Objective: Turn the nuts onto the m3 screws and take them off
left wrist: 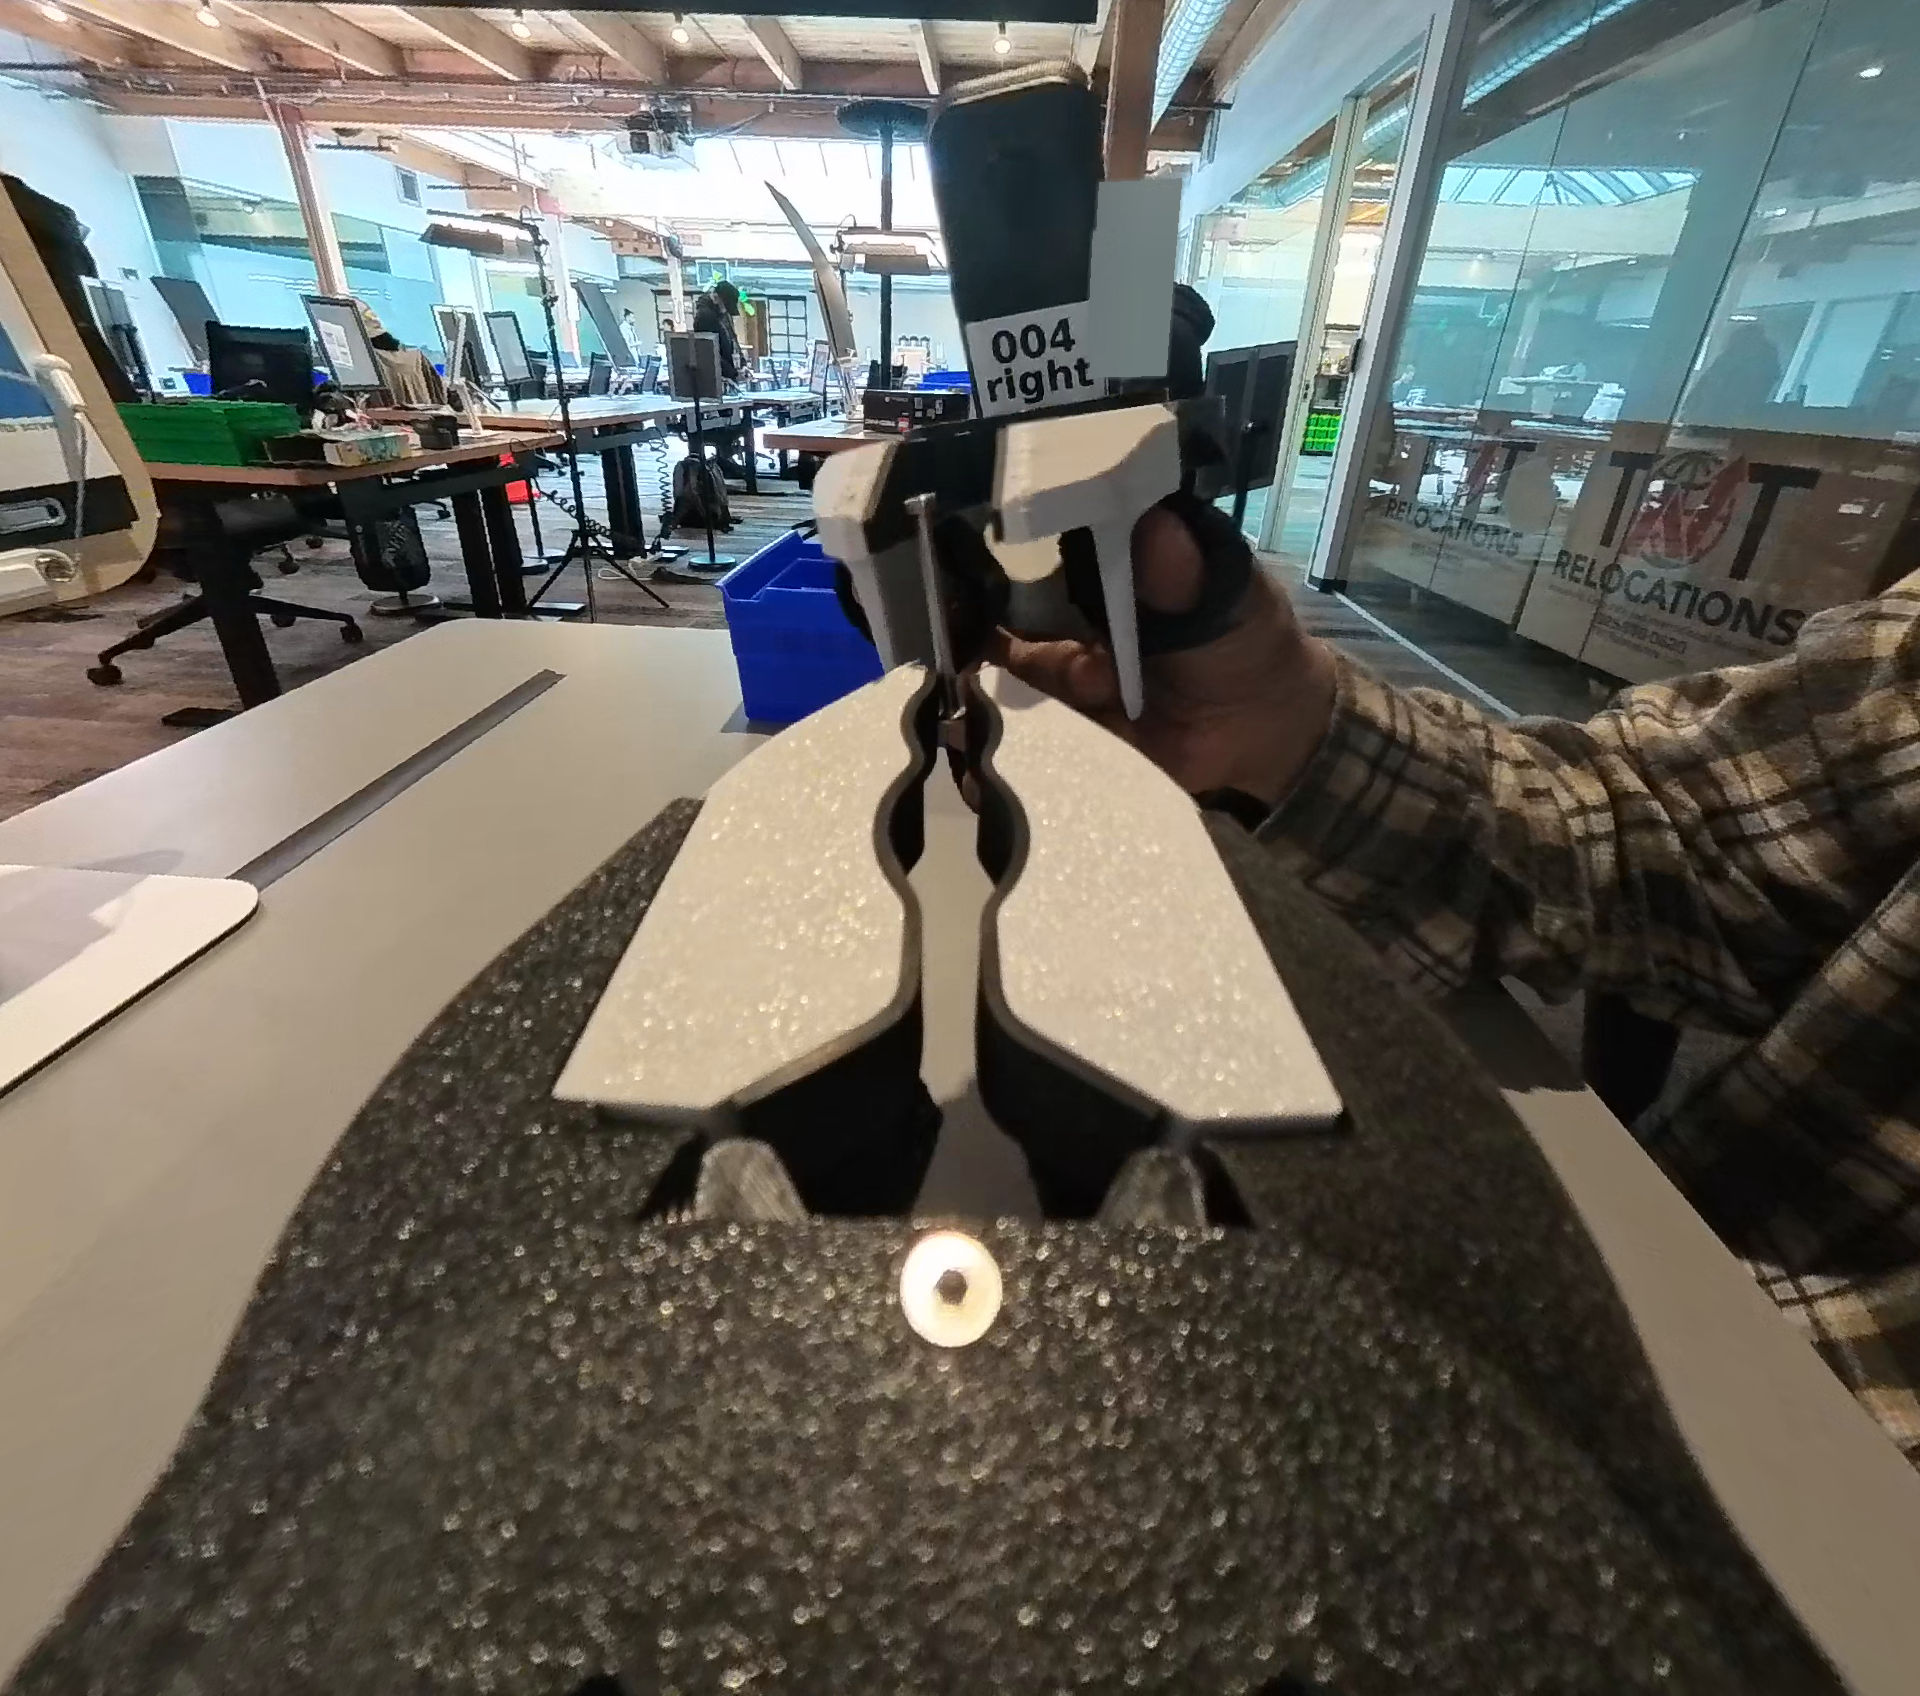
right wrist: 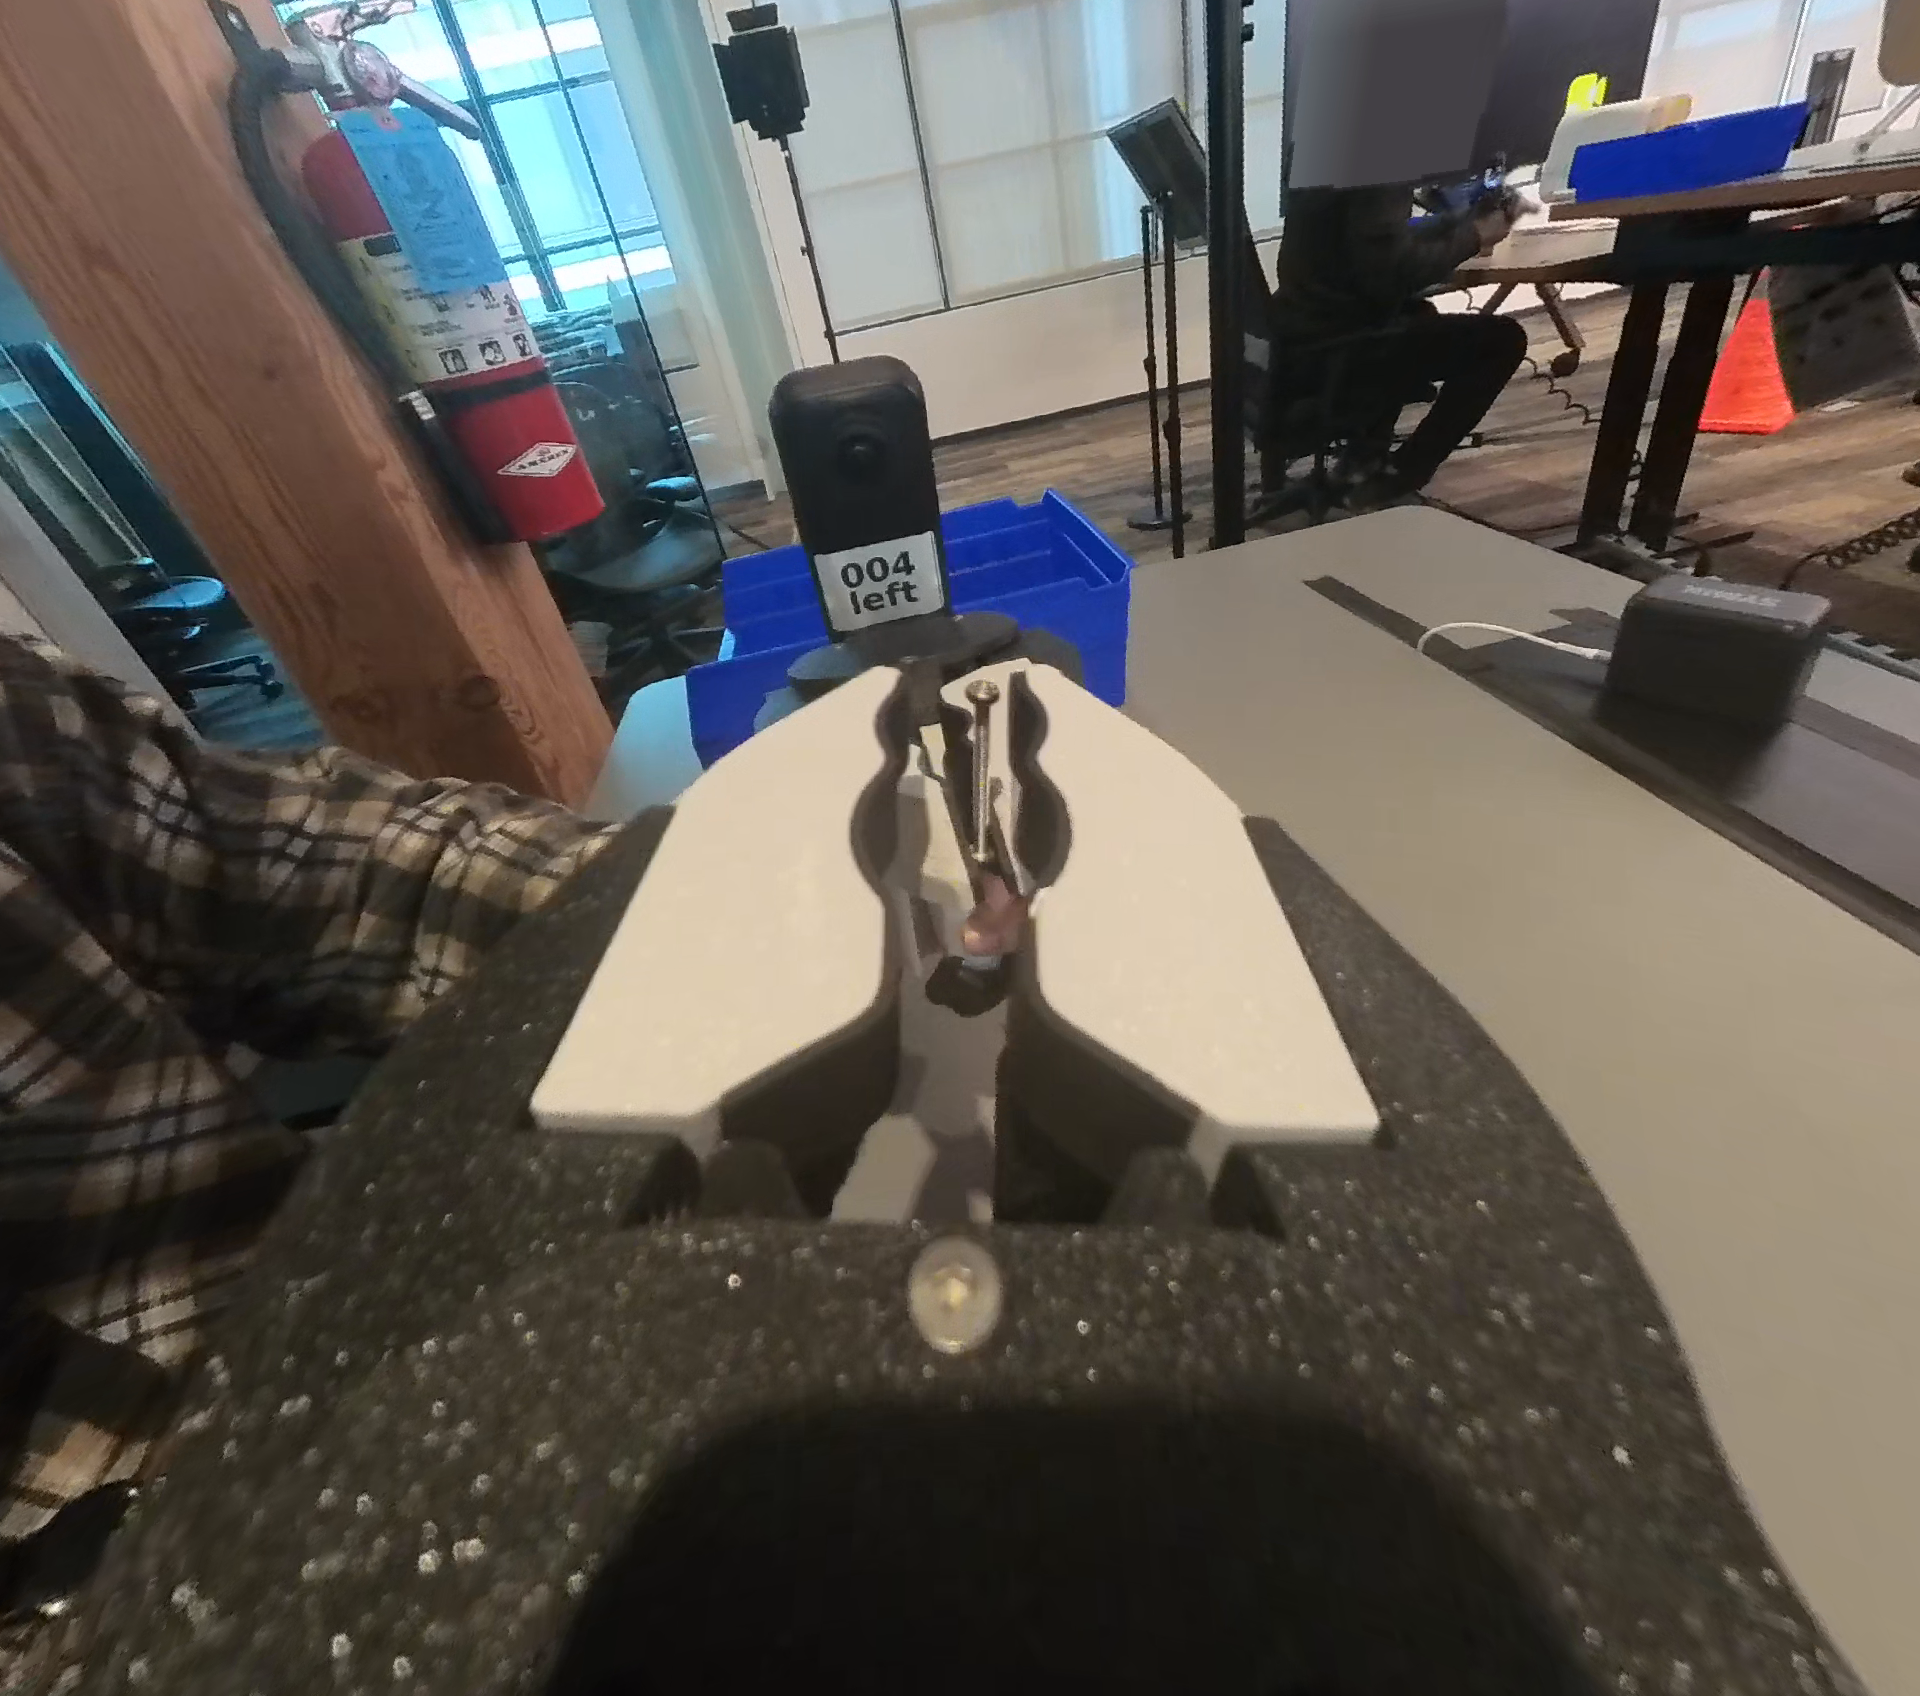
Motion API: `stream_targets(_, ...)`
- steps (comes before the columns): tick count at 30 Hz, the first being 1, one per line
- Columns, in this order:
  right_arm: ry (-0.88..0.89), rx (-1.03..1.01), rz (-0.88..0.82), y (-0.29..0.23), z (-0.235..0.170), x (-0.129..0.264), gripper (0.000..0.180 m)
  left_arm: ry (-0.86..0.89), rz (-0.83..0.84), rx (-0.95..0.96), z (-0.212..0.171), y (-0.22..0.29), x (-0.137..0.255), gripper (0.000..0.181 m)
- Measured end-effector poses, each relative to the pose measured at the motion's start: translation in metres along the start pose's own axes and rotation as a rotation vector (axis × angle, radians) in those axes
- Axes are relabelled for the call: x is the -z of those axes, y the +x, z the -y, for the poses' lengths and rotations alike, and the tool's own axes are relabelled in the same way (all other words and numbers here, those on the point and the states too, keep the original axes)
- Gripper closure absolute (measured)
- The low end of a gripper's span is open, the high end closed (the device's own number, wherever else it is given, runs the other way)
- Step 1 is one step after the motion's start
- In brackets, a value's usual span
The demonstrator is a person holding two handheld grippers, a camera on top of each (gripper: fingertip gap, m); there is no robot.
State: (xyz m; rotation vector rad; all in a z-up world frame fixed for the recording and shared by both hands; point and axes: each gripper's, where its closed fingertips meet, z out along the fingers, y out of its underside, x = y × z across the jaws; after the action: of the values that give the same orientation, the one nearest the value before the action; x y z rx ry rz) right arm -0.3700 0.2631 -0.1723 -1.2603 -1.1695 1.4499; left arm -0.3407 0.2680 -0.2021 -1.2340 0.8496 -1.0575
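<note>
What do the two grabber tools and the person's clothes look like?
Each tool has two light grey, wavy-edged fingers on a speckled black body, with a black camera bearing a white label on top. The person wears a plaid sleeve and a dark fingerless glove.

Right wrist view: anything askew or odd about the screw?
Slightly. The screw leans between the right gripper fingers rather than lying along them. In the left wrist view its lower tip sits at the left gripper. No damage shows.
</note>
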Motion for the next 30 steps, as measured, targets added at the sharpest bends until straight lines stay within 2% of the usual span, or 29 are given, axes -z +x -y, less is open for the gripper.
stream_targets(6,-0.004,0.001,-0.010,0.003,0.000,0.000,0.174,0.002,-0.001,-0.001,0.001,0.000,0.000,0.177)
stream_targets(11,0.006,0.018,-0.002,0.002,0.004,0.003,0.175,0.003,-0.004,0.000,0.001,0.001,0.001,0.177)
stream_targets(16,0.063,0.023,0.002,0.000,0.023,0.016,0.175,-0.006,-0.011,-0.002,0.000,0.002,-0.001,0.177)
stream_targets(20,0.080,0.039,-0.061,0.001,0.033,0.040,0.175,-0.008,-0.009,0.001,0.000,0.002,-0.001,0.177)
stream_targets(24,0.038,0.058,-0.251,0.011,0.041,0.103,0.175,-0.002,-0.002,0.002,0.002,0.000,0.001,0.177)
stream_targets(30,-0.078,0.057,-0.763,0.037,0.038,0.282,0.175,-0.011,0.002,0.013,-0.003,-0.001,-0.001,0.177)
